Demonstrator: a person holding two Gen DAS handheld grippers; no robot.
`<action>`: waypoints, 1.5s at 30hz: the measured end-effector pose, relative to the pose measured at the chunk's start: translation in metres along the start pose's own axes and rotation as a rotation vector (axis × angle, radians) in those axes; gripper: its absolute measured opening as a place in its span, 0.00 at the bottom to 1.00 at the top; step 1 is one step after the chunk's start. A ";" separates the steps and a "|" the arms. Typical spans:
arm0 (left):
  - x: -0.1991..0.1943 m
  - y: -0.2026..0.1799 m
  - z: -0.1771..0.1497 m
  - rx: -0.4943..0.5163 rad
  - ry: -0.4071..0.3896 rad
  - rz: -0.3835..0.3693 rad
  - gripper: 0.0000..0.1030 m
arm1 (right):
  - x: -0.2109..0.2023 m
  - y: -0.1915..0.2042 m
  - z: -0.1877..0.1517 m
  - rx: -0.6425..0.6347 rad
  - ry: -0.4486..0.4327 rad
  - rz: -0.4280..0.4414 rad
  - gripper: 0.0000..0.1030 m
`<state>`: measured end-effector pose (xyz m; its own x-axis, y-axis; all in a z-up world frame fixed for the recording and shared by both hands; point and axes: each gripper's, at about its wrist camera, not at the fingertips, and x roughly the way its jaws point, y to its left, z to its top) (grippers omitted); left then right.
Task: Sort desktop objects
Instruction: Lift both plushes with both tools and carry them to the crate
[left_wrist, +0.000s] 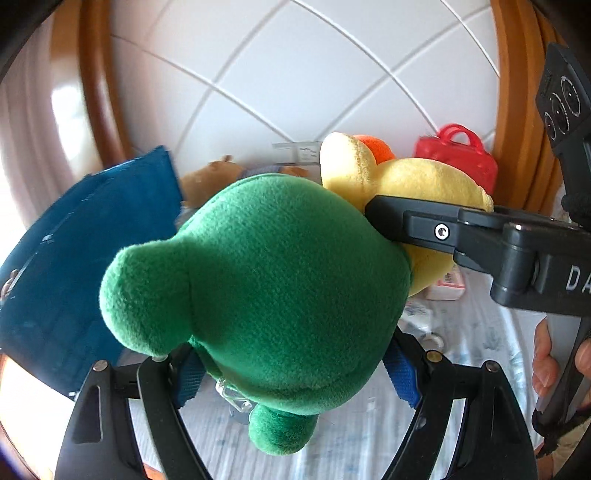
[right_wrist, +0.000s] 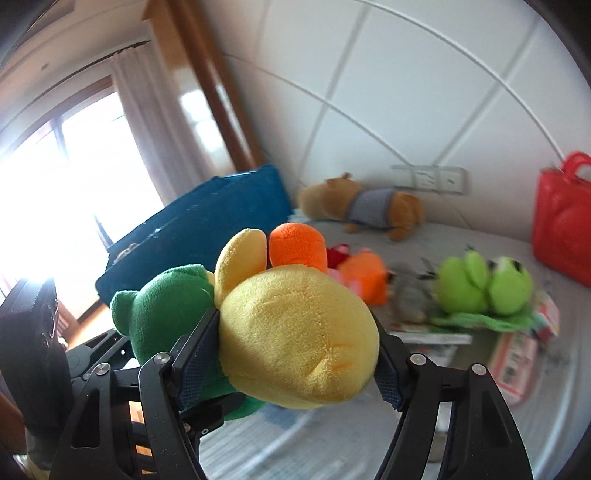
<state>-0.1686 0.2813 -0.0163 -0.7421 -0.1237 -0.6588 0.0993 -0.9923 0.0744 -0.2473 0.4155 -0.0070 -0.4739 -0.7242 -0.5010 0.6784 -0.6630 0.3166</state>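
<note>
A dark green plush toy (left_wrist: 280, 280) fills the left wrist view, with my left gripper (left_wrist: 295, 373) shut on it, its blue pads pressed into both sides. Right beside it hangs a yellow plush toy (right_wrist: 295, 332) with an orange part, and my right gripper (right_wrist: 291, 354) is shut on that one. Both toys are in the air above a pale patterned cloth (left_wrist: 369, 435). In the left wrist view, one of the right gripper's fingers (left_wrist: 399, 221) lies against the yellow plush (left_wrist: 417, 184). The green plush (right_wrist: 162, 306) touches the yellow one.
A blue case (right_wrist: 207, 221) leans at the back left. On the cloth lie a brown plush in a grey shirt (right_wrist: 365, 206), an orange plush (right_wrist: 362, 277), a light green frog plush (right_wrist: 484, 288), boxes (right_wrist: 513, 362) and a red bag (right_wrist: 561, 236). A tiled wall stands behind.
</note>
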 end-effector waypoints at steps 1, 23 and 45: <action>-0.005 0.016 -0.003 -0.004 -0.007 0.007 0.79 | 0.006 0.015 0.001 -0.009 -0.004 0.005 0.72; -0.040 0.302 -0.016 -0.186 -0.055 0.236 0.79 | 0.186 0.253 0.077 -0.206 0.010 0.213 0.72; -0.039 0.476 0.012 -0.172 -0.067 0.259 0.82 | 0.288 0.385 0.146 -0.239 -0.050 0.265 0.72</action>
<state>-0.1002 -0.1867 0.0533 -0.7190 -0.3783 -0.5830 0.3971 -0.9121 0.1021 -0.2049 -0.0764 0.0884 -0.2867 -0.8774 -0.3847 0.8906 -0.3921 0.2303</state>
